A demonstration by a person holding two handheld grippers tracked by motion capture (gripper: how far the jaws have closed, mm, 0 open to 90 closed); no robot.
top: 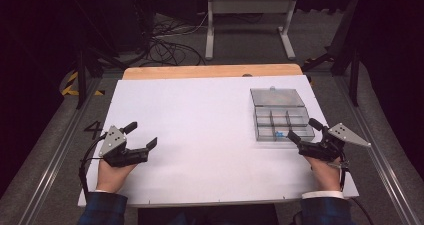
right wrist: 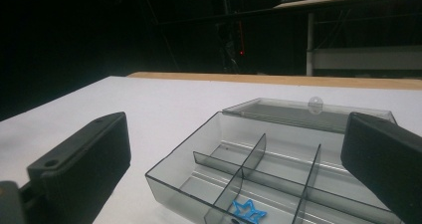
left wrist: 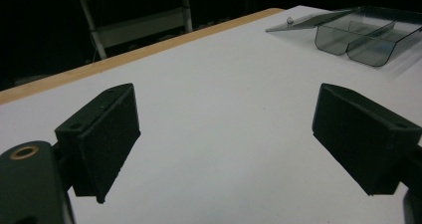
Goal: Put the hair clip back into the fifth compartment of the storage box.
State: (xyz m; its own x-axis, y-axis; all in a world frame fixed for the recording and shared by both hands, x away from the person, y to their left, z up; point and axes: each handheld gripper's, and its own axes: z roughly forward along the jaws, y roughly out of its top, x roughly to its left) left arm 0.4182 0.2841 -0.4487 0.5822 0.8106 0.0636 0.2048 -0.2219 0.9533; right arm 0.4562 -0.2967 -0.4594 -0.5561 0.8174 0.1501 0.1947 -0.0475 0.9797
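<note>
High view: the clear compartment box [top: 281, 122] sits right of centre on the white table [top: 200, 135], lid flat behind it, the right gripper [top: 305, 132] spread wide at its near edge — the left gripper [top: 141, 135], also wide, idles at lower left. Left gripper view: the box sits upper right. Right gripper view: a small blue star [right wrist: 247, 211] lies in a near cell — light, thin, probably slippery; pinch it by its edges. The room beyond is dark.

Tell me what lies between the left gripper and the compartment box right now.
Bare white table top, as the high view shows. The left gripper rests open at the near left; the compartment box sits far right, by the right gripper.
</note>
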